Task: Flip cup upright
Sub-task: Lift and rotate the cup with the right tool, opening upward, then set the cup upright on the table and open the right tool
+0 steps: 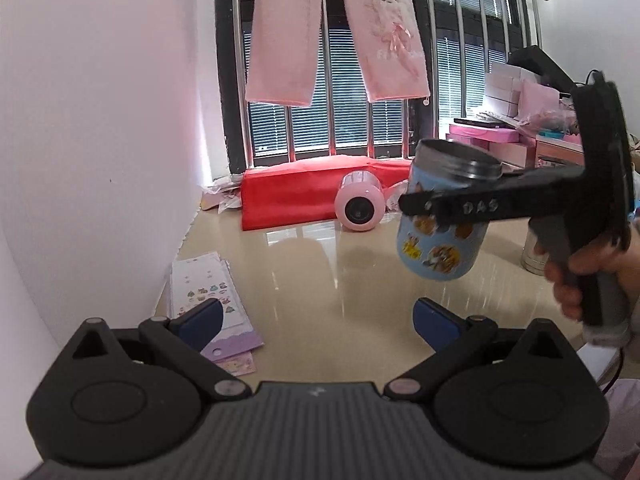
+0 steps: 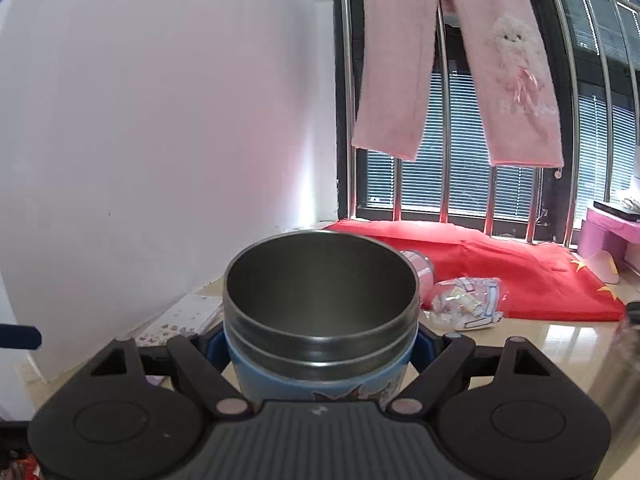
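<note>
The cup (image 1: 440,236) is light blue with cartoon stickers and a steel rim and inside. My right gripper (image 1: 424,204) is shut on it and holds it above the beige table (image 1: 320,280), mouth up and tilted a little. In the right wrist view the cup (image 2: 320,320) fills the space between the blue pads (image 2: 426,350), its open mouth facing up. My left gripper (image 1: 318,320) is open and empty, low over the table, in front of and below the cup.
A pink round lid or cup (image 1: 360,208) lies on its side by a red cloth (image 1: 296,192) under the barred window. Sticker sheets (image 1: 208,292) lie at the left by the white wall. A steel can (image 1: 534,252) stands at the right. Pink trousers (image 1: 332,32) hang above.
</note>
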`<state>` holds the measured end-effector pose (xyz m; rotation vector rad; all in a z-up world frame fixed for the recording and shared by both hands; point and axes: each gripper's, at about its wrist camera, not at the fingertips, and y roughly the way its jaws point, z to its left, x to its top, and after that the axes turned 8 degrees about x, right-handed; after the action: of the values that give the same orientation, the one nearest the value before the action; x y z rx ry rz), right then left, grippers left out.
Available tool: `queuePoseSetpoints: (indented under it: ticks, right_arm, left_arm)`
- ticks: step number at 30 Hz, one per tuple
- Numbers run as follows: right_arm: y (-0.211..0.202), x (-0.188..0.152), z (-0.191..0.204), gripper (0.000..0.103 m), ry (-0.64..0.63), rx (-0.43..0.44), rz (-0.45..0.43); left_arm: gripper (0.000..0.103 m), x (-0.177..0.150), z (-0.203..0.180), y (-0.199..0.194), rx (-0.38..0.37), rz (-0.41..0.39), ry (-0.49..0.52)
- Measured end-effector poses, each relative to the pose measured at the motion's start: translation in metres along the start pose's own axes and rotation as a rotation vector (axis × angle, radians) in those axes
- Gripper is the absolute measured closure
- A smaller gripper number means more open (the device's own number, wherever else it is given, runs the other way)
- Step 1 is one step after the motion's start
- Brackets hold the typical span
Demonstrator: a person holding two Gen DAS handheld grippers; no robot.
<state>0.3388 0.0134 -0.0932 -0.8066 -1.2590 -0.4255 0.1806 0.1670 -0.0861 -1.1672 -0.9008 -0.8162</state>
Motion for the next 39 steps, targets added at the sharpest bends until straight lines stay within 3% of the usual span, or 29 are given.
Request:
queuePoseSetpoints:
  ticks: [4,6,9,16,17,18,21,27,39]
  right_arm:
    - [0.017,-0.007,-0.007,0.020,0.013,0.014,0.028]
    - [0.029,-0.018,-0.007,0.019,0.005,0.009,0.083]
    - [0.030,-0.033,0.003,0.019,-0.053,-0.005,0.064]
    - [0.028,-0.033,0.001,0.018,-0.041,0.001,0.063]
    - [0.027,-0.032,0.000,0.015,-0.036,0.007,0.058]
    - [0.021,-0.030,-0.002,0.004,-0.019,0.013,0.031]
    - [-0.018,-0.023,0.000,0.000,-0.020,0.015,-0.081]
    - [-0.096,-0.020,0.012,0.000,-0.072,-0.020,-0.182]
    - [-0.267,-0.027,0.022,0.000,-0.003,-0.071,-0.206]
  left_arm:
    - [0.000,-0.005,-0.001,0.003,0.010,0.018,0.007]
    - [0.000,-0.006,-0.001,0.005,0.015,0.028,0.002]
    - [0.000,-0.007,-0.001,0.005,0.017,0.031,-0.001]
    - [0.000,-0.004,-0.003,-0.001,0.031,0.019,0.000]
    - [0.000,-0.004,-0.004,-0.004,0.034,0.013,-0.001]
    - [0.000,-0.003,-0.005,-0.007,0.035,0.007,-0.002]
    - [0.000,0.001,-0.009,-0.022,0.041,-0.025,0.005]
    - [0.000,0.006,-0.026,-0.061,0.039,-0.093,-0.019]
    - [0.000,0.007,-0.087,-0.174,0.001,-0.269,-0.144]
